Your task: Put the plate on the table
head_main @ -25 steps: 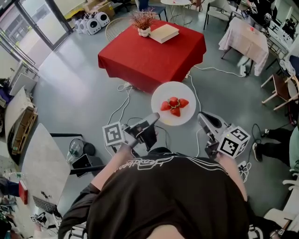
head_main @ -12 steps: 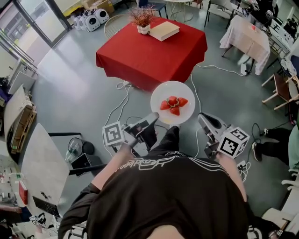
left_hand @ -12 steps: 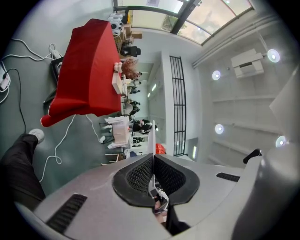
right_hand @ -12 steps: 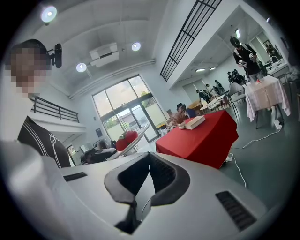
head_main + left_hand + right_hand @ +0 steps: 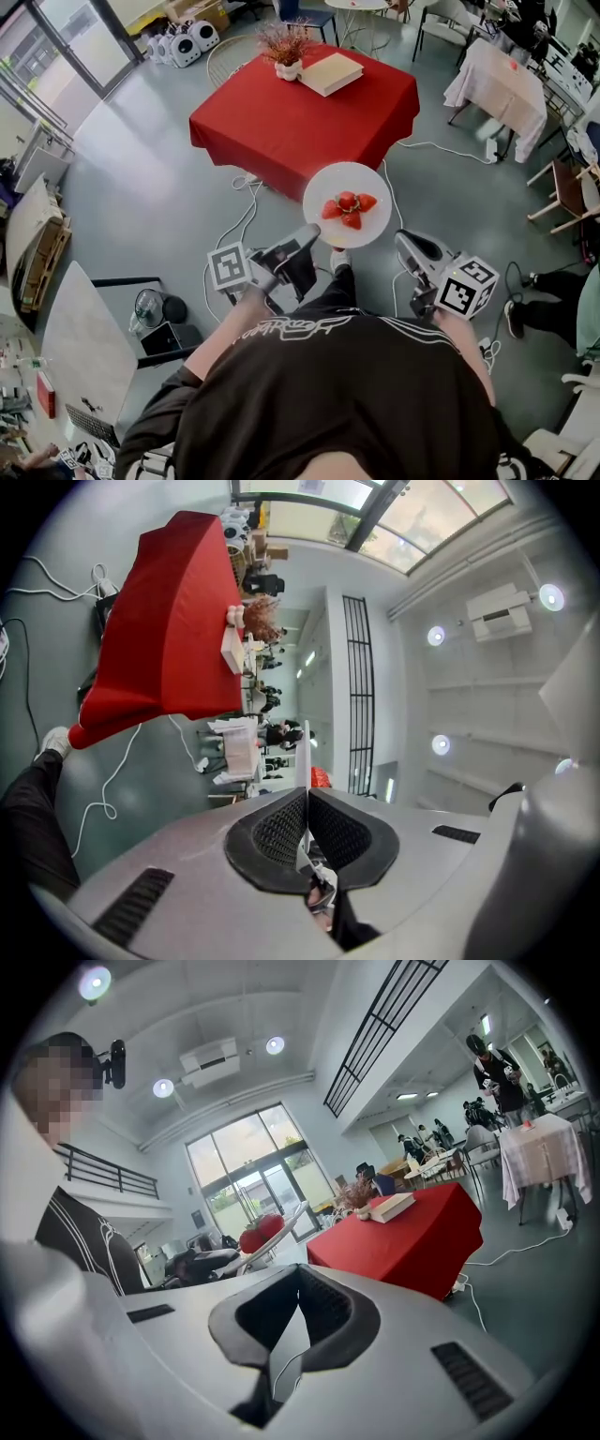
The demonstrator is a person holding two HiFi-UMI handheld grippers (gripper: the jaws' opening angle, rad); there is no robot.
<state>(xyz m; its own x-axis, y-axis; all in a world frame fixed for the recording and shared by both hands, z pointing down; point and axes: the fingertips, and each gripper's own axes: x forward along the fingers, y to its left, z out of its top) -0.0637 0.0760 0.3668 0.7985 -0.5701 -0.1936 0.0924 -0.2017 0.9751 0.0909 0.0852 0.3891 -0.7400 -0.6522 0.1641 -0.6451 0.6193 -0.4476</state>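
A white plate (image 5: pixel 347 174) with several strawberries (image 5: pixel 349 208) hangs in the air just short of the red-clothed table (image 5: pixel 300 108). My left gripper (image 5: pixel 310 234) is shut on the plate's near-left rim. In the left gripper view the plate (image 5: pixel 305 757) runs edge-on between the pads, with the red table (image 5: pixel 178 621) ahead. My right gripper (image 5: pixel 405 242) is to the plate's right, apart from it, shut with nothing in it. The right gripper view has the plate (image 5: pixel 284 1225) and a strawberry (image 5: pixel 261 1234) to the left of the right gripper (image 5: pixel 300 1274).
A book (image 5: pixel 330 67) and a potted dried plant (image 5: pixel 287 47) stand at the red table's far side. Cables (image 5: pixel 239 211) trail over the grey floor near its front corner. A white-clothed table (image 5: pixel 497 84) stands at the right, and a marble-topped table (image 5: pixel 80 323) at the left.
The red table has shifted slightly in the head view as the person steps. A trouser leg and a shoe now show below the plate. The plate stays in my left gripper.
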